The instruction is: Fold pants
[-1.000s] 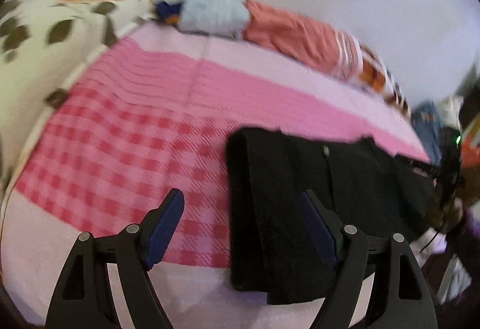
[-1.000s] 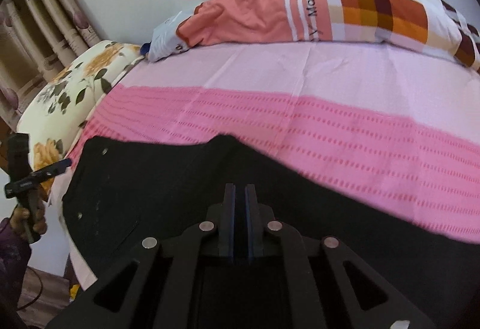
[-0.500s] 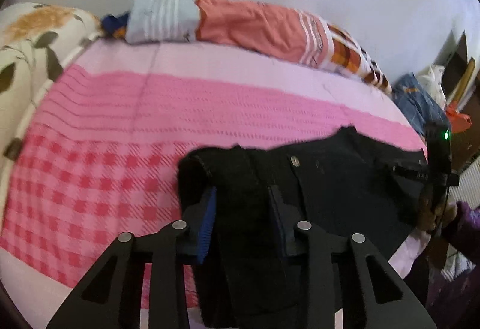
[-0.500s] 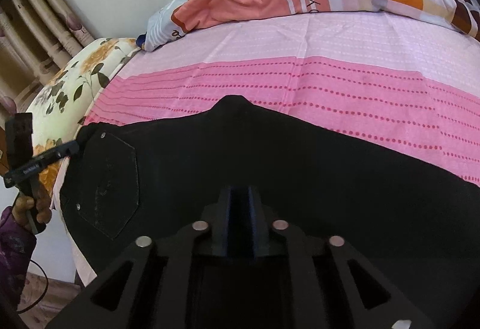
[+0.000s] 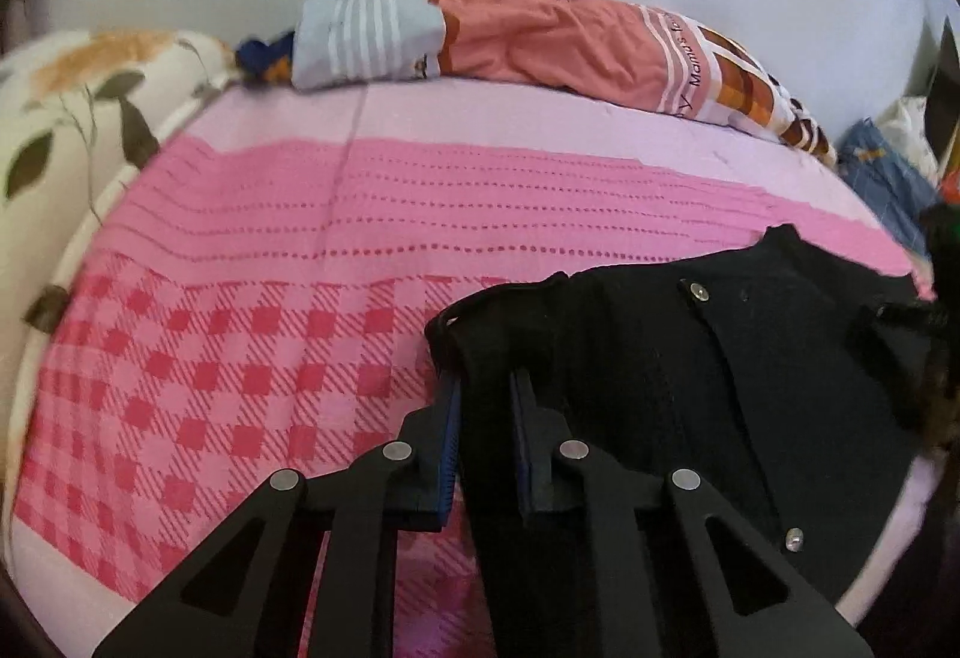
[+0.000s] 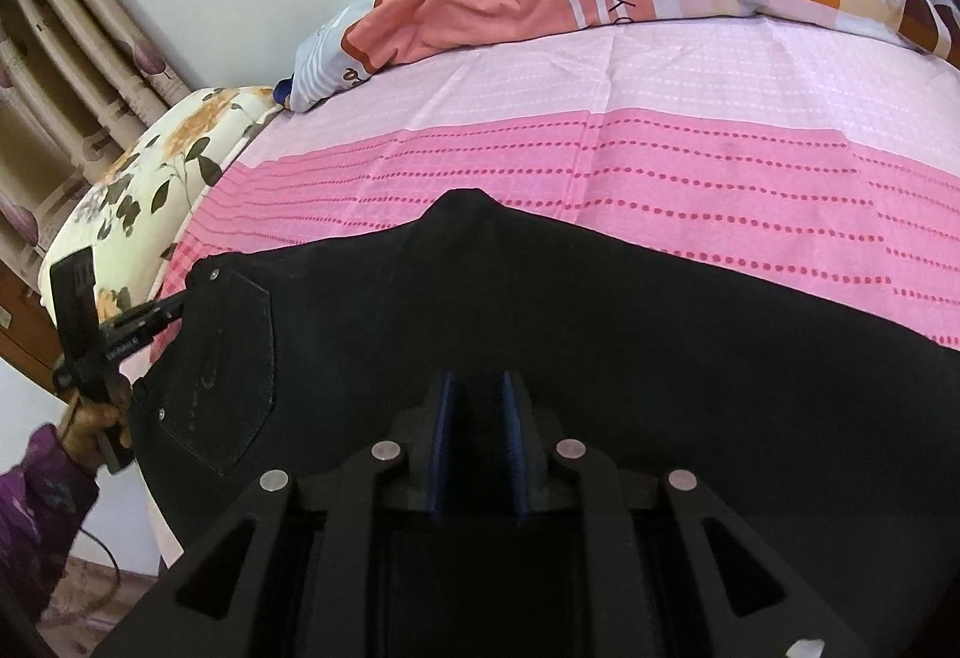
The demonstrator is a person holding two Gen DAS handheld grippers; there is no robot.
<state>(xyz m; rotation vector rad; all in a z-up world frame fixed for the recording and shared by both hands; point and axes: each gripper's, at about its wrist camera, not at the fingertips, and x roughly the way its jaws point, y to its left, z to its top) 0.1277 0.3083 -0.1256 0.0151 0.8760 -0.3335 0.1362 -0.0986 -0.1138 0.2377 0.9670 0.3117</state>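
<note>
Black pants (image 5: pixel 690 376) lie on a pink bed sheet (image 5: pixel 300 262). My left gripper (image 5: pixel 485 388) is shut on the waistband edge of the pants, with fabric pinched between its blue pads, lifted slightly off the bed. In the right wrist view the pants (image 6: pixel 540 310) spread wide with a back pocket (image 6: pixel 231 376) at the left. My right gripper (image 6: pixel 475 388) sits on the pants with black fabric between its slightly parted fingers. The left gripper (image 6: pixel 144 328) shows there at the waistband corner.
A long orange and checked pillow (image 5: pixel 570 39) lies along the far wall. A floral pillow (image 6: pixel 156 178) is at the left end. Folded blue jeans (image 5: pixel 888 178) lie off the right end. Curtains (image 6: pixel 72 75) hang at the left.
My left gripper closed on the pants' waistband and raised it. My right gripper's fingers went from fully shut to slightly parted around the fabric. Both views shifted over the bed.
</note>
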